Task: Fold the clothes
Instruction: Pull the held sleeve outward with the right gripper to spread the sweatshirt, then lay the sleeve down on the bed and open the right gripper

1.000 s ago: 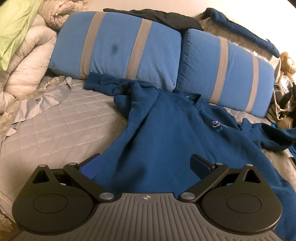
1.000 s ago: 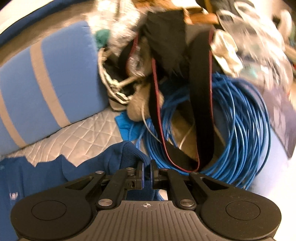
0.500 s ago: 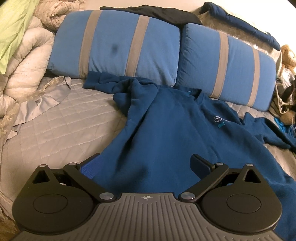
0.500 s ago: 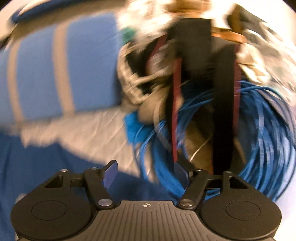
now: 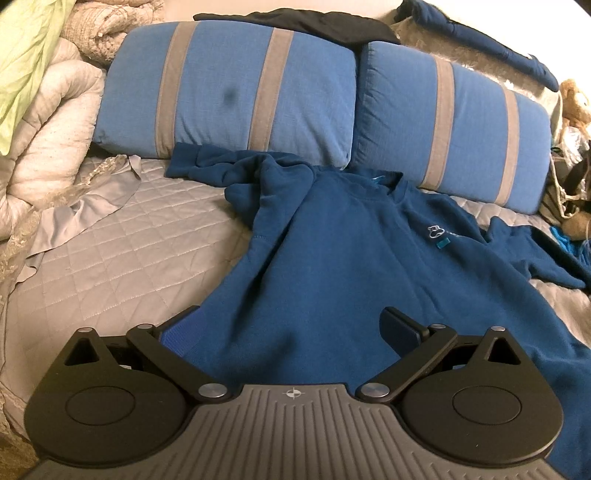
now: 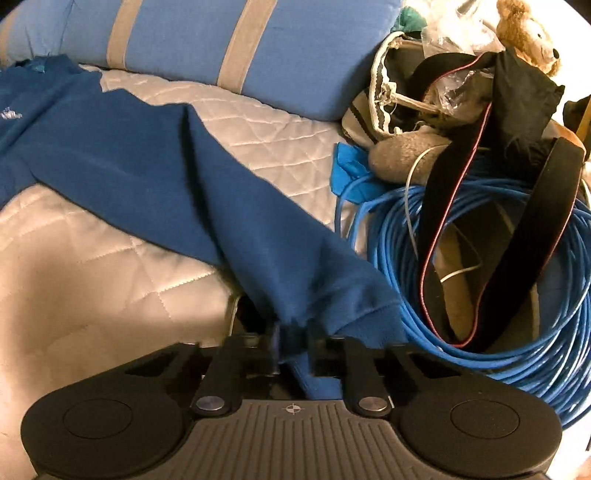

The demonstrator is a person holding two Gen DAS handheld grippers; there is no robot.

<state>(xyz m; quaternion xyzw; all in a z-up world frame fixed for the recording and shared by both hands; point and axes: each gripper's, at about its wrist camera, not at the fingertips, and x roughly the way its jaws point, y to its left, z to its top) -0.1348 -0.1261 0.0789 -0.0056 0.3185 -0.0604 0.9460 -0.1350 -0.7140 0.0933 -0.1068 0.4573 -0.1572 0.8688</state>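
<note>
Far left, a rolled pale comforter (image 5: 44,140) crowds the bed's edge, with a loose grey sheet (image 5: 85,214) spilling beside it. Next comes a wide stretch of quilted grey bed cover (image 5: 122,266), the most free room on view. The left tool (image 5: 291,326) hovers with fingers spread wide, gripping nothing, over the lower hem of the blue sweatshirt (image 5: 332,258). That sweatshirt lies face up across the middle of the bed, collar toward two blue striped pillows (image 5: 229,88), one sleeve bunched against the left pillow's base.

Over on the right side, the right tool (image 6: 291,341) is clenched on the cuff of the other sleeve (image 6: 236,206); half a second ago its fingers stood apart with no cloth between them. The sleeve now runs taut and diagonal from the body to the fingers, where earlier it lay slack and crumpled. The left tool's view has barely shifted.

Tight quarters at the right edge: a coil of blue cable (image 6: 480,302) sits just beside the cuff, a black strap (image 6: 498,221) draped over it, a teddy bear (image 6: 524,33) behind.
</note>
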